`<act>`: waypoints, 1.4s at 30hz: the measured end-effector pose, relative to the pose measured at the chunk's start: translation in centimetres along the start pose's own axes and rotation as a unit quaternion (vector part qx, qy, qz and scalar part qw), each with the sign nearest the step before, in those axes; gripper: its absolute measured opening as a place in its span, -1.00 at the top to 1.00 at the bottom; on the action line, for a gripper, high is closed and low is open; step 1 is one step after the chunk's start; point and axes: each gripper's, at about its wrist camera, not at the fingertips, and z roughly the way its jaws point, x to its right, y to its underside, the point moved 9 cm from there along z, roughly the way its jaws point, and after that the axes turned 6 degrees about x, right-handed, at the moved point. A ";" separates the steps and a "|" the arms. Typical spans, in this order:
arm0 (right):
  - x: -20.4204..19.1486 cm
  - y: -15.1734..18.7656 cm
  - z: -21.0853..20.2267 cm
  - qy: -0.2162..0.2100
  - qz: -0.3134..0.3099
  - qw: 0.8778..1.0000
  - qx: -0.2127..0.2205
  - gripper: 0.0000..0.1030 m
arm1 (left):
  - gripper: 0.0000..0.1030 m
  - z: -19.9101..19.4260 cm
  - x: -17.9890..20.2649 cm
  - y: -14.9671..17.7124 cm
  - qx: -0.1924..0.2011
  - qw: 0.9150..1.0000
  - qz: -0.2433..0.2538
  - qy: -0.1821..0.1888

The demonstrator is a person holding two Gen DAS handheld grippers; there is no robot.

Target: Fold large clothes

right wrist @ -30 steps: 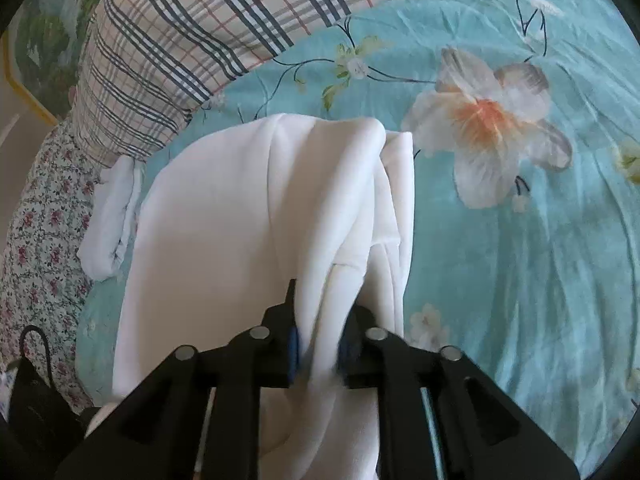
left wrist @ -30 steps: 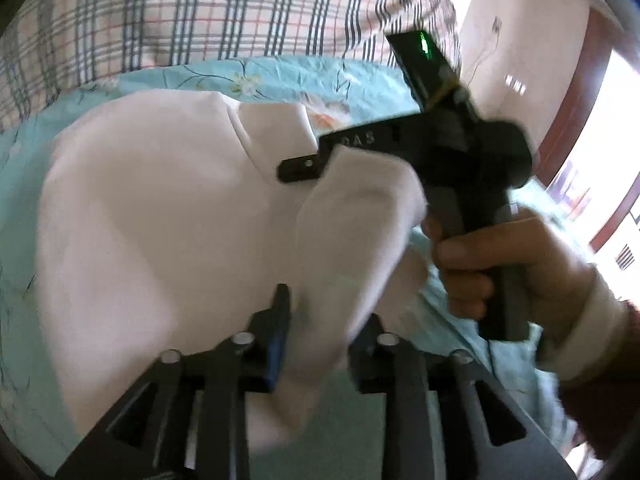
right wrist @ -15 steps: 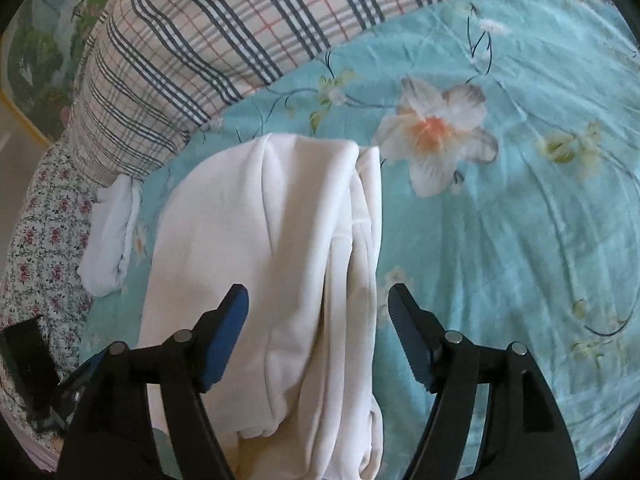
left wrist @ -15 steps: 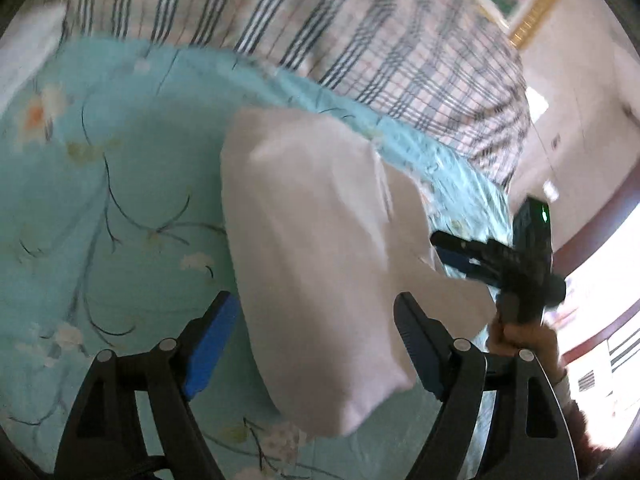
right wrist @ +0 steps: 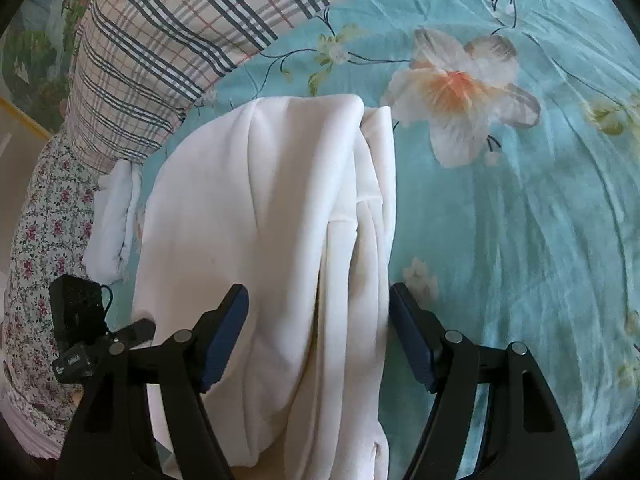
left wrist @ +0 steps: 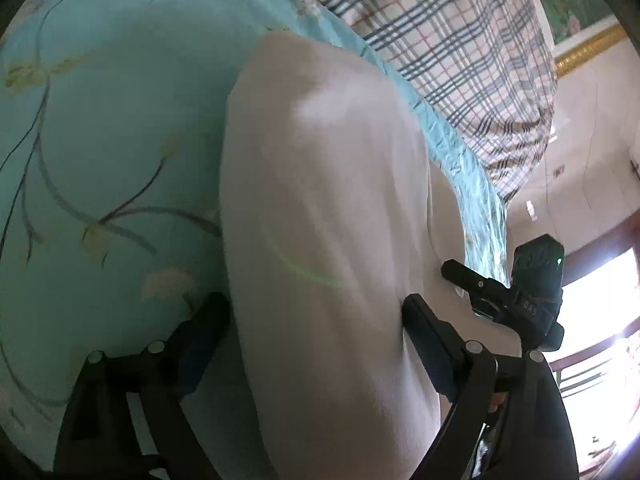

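The white garment (right wrist: 272, 248) lies folded on the bedsheet (right wrist: 520, 240) near its pillow-side edge. Both grippers — left (left wrist: 316, 332), right (right wrist: 318, 332) — have just been opening, jaws apart, cloth between but unpinched. Only the right view shows a small white bundle (right wrist: 114, 220) beside the checked pillow (right wrist: 180, 40).

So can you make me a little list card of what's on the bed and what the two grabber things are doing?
surface: turquoise flowered bedsheet
main thing: white garment, folded into a long bundle, lying on the sheet
left gripper: jaws just opened, wide apart, garment between them, not pinched
right gripper: jaws just opened, wide apart, either side of the garment, not pinched
behind: plaid bedding
beside the garment: small white cloth
fold: bundle laid down and let go
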 end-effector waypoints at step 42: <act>-16.5 12.6 6.0 -0.097 -0.035 0.992 -0.076 0.36 | -0.27 -18.8 -10.8 6.9 0.075 0.988 -0.029 -0.132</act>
